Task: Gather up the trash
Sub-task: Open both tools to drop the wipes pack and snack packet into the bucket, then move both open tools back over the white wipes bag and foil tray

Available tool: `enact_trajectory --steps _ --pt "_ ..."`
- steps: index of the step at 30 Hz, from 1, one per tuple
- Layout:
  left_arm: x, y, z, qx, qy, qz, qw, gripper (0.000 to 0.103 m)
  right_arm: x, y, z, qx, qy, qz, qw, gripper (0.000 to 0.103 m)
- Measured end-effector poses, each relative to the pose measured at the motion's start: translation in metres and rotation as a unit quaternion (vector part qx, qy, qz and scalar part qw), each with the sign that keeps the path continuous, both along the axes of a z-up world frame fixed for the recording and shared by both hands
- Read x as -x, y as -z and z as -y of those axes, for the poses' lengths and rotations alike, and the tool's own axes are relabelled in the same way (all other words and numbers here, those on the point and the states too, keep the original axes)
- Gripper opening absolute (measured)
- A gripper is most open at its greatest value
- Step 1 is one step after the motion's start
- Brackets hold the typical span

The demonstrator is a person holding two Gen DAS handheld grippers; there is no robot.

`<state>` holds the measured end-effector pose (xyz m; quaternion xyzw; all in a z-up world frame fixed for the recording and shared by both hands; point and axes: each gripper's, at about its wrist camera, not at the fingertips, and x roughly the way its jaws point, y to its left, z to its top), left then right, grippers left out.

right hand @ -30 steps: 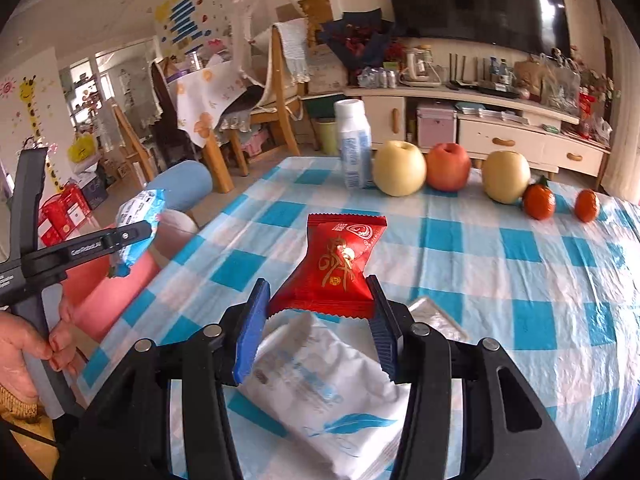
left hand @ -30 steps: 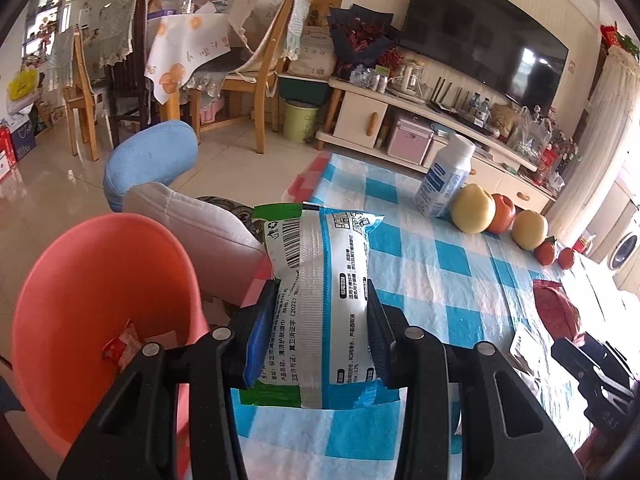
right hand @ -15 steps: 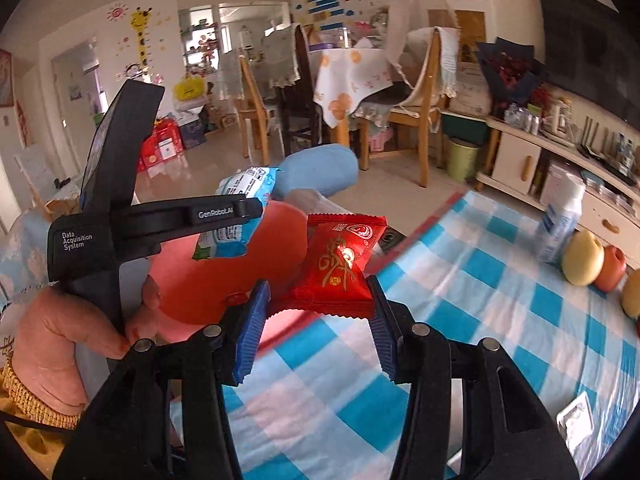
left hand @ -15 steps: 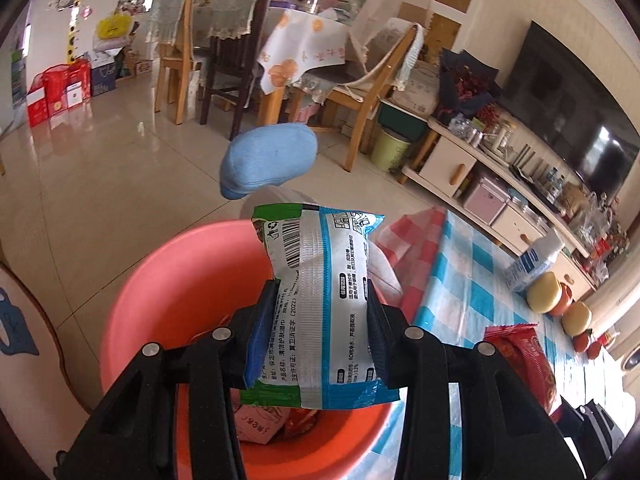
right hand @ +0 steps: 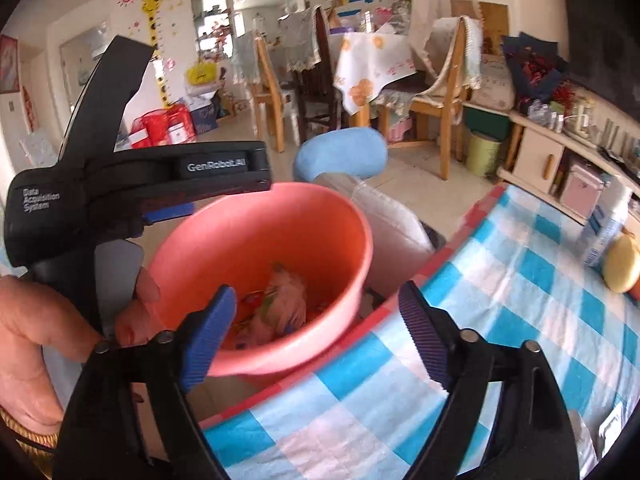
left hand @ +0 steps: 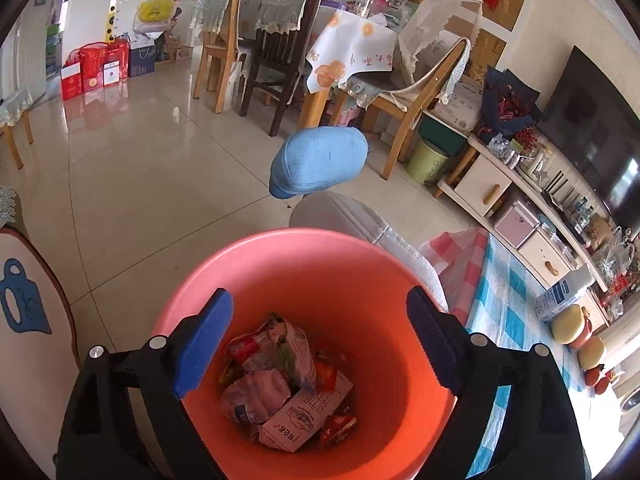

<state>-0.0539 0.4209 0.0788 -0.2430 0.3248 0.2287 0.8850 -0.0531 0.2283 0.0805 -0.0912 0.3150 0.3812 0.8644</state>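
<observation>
Left gripper (left hand: 318, 344): jaws have just been opening and now stand wide apart, nothing between the blue pads. It hangs directly over the mouth of the round salmon-pink plastic bin (left hand: 384, 280), pointing down into it.

Right gripper (right hand: 316, 334): jaws likewise just opened, wide, nothing between them. It stands near the bin's rim on the bench side, over the edge of the bench with the blue-and-white checked cloth (right hand: 520, 280). The person's left hand (right hand: 36, 344) grips the left device's handle at the left of this view.

Task's things: the crumpled wrappers and a small printed carton (left hand: 300, 420) lie heaped at the bottom of the bin, well below both grippers. The bin sits just beside the bench corner, against a pale grey padded seat (left hand: 360, 220); a blue cushion (left hand: 320, 160) lies beyond it.

Step in hand, as judged: the drop into the bin, with both releases made.

Next move, as judged: withdraw both grippers from over the bin, keeping clear of its rim, and swing back across the bench to look for any loose litter. A white bottle (right hand: 604, 224) and a yellow fruit (right hand: 622, 264) farther along the bench are not obviously trash and should be left.

Beyond: dining chairs, a draped table and a television unit, all well apart from the work.
</observation>
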Motion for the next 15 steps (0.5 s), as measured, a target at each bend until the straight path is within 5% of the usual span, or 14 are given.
enact_trajectory --steps 4,9,12,15 --pt "0.000 -0.003 0.012 -0.015 0.005 0.031 0.9994 0.090 0.006 0.001 0.027 0.004 0.034 0.005 0.999 0.093" --pt "-0.001 -0.015 0.041 -0.079 0.030 0.079 0.9933 0.093 0.013 0.008 0.055 0.024 0.058 0.005 0.998 0.094" --pt "-0.012 -0.017 0.059 -0.108 0.054 0.071 0.9902 0.093 0.020 0.012 0.070 0.026 0.063 -0.002 0.998 0.094" --pt "-0.020 -0.014 0.071 -0.096 0.086 0.059 0.9900 0.093 0.029 0.015 0.083 0.032 0.069 0.001 0.997 0.094"
